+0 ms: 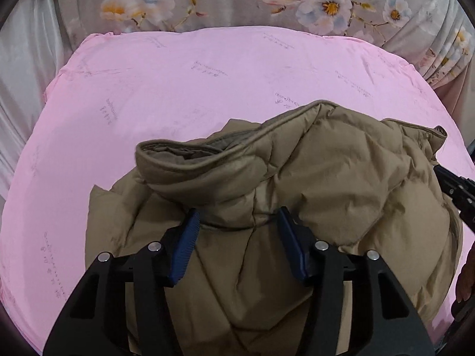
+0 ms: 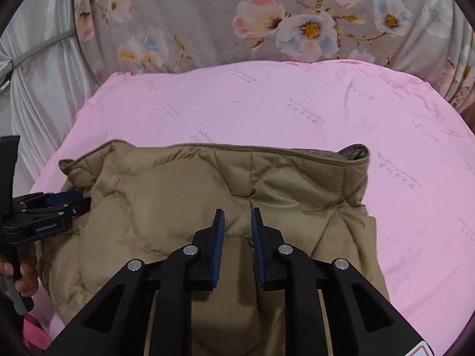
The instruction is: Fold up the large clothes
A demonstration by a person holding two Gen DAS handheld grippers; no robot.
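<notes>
Item: one tan padded jacket [image 1: 297,184], bulky and quilted, lay bunched in a partly folded heap at the near edge of a pink sheet [image 1: 178,89], with a flowered cover [image 1: 311,3] behind it. At the left, the left gripper [image 1: 237,222] hung over the jacket below a rolled hem, its jaws standing apart with nothing between the pads; fabric showed beneath them but was not pinched. At the right, the right gripper [image 2: 236,225] hovered above the middle of the jacket, its jaws nearly closed with a narrow gap, gripping nothing. Risks, as judged: the puffy filling looked springy, so a released fold could well spring back open; a pinch taking only the top layer would likely lift one skin and drag the heap askew; the jacket's near side hung close to the bed edge, so a pull toward the person might slide it off.
</notes>
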